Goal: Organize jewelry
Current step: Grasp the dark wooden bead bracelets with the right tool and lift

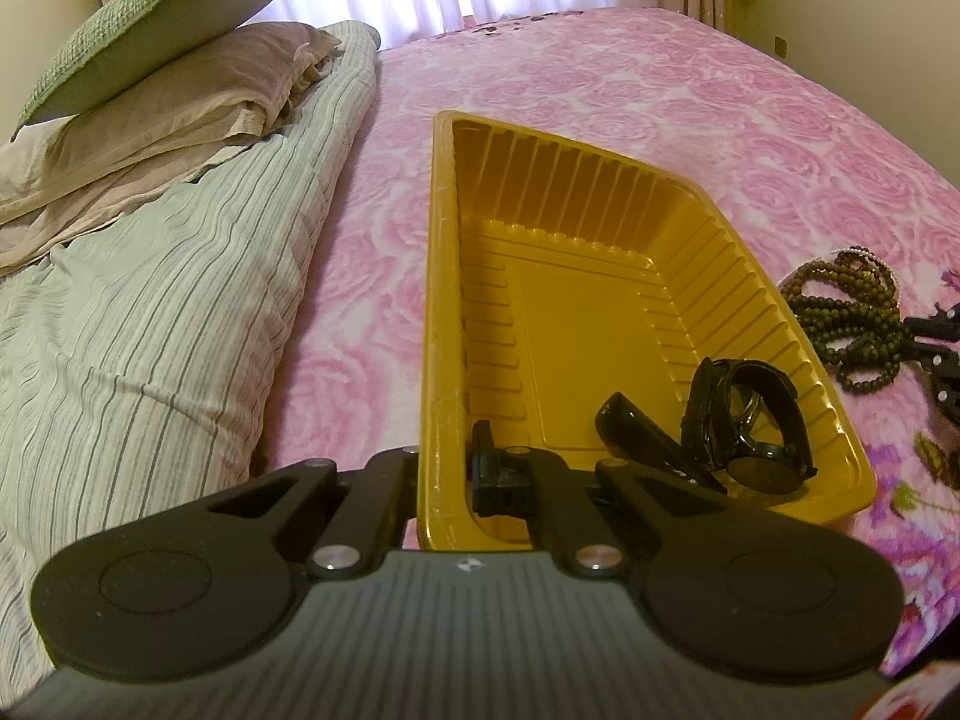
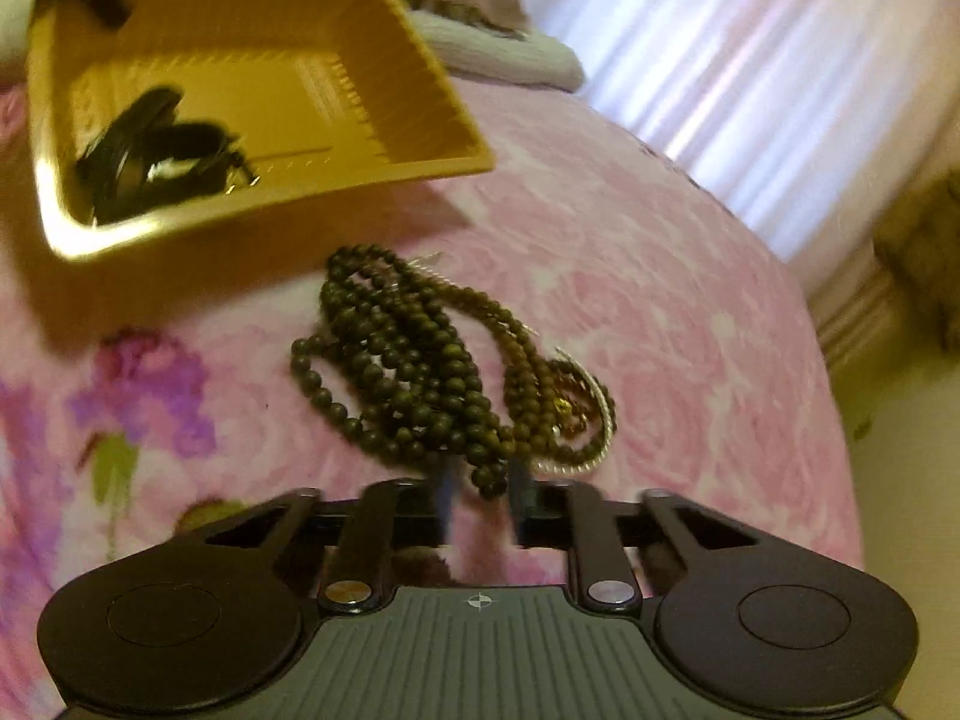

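A yellow plastic tray (image 1: 570, 192) lies on the pink bed; it also shows in the right wrist view (image 2: 336, 30). Inside it lie a black wristwatch (image 1: 750, 426) and another black strap piece (image 1: 642, 432). My left gripper (image 1: 447, 480) is shut on the tray's near left rim. A heap of dark green bead necklaces (image 2: 414, 372) lies on the bedspread right of the tray, also in the left wrist view (image 1: 852, 318). My right gripper (image 2: 483, 501) is partly open, its fingers straddling the near end of the beads.
A pink rose-patterned bedspread (image 1: 660, 90) covers the bed. A striped duvet (image 1: 150, 312) and stacked pillows (image 1: 150, 60) lie on the left. A curtained window (image 2: 750, 60) is behind the bed. The right gripper's tip (image 1: 936, 354) shows at the right edge.
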The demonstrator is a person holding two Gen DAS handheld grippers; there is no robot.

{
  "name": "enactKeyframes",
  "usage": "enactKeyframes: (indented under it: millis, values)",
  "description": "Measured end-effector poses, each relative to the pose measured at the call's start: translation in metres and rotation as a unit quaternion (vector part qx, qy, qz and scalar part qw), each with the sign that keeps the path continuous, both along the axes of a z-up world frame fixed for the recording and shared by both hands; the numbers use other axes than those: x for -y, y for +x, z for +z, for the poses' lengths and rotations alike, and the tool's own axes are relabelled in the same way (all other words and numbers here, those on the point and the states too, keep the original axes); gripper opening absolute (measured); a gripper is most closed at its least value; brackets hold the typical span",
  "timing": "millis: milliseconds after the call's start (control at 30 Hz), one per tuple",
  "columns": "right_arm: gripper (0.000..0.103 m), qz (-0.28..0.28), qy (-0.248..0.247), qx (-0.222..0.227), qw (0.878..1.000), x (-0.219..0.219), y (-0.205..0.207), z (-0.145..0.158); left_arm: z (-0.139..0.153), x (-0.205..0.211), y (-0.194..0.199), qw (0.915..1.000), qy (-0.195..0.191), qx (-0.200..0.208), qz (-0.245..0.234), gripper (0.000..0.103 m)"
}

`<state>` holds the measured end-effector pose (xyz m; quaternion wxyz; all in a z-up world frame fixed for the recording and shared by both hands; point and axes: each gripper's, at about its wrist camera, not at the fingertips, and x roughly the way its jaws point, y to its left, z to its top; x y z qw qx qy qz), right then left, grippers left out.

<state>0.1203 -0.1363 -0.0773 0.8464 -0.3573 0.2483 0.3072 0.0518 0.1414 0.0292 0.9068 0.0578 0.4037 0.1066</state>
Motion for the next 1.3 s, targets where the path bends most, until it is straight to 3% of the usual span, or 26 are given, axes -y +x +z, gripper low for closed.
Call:
enactKeyframes:
  millis: [167,433,867,1300]
  values:
    - [0.007,-0.010,0.004,0.022,1.000,0.007,-0.009,0.010,0.000,-0.001,0.001,1.0000,0.001,-0.001,0.001,0.003]
    - [0.007,-0.009,0.048,0.087,0.995,0.029,-0.021,0.076,0.000,-0.003,0.001,1.0000,0.001,0.002,0.000,0.003]
    - [0.007,0.009,0.062,0.231,0.971,0.048,-0.022,0.194,0.001,-0.001,0.001,1.0000,0.005,0.005,-0.006,0.003]
    - [0.007,0.090,0.048,0.300,0.948,0.021,-0.017,0.267,0.000,0.000,0.000,0.9999,0.007,0.004,-0.012,0.003]
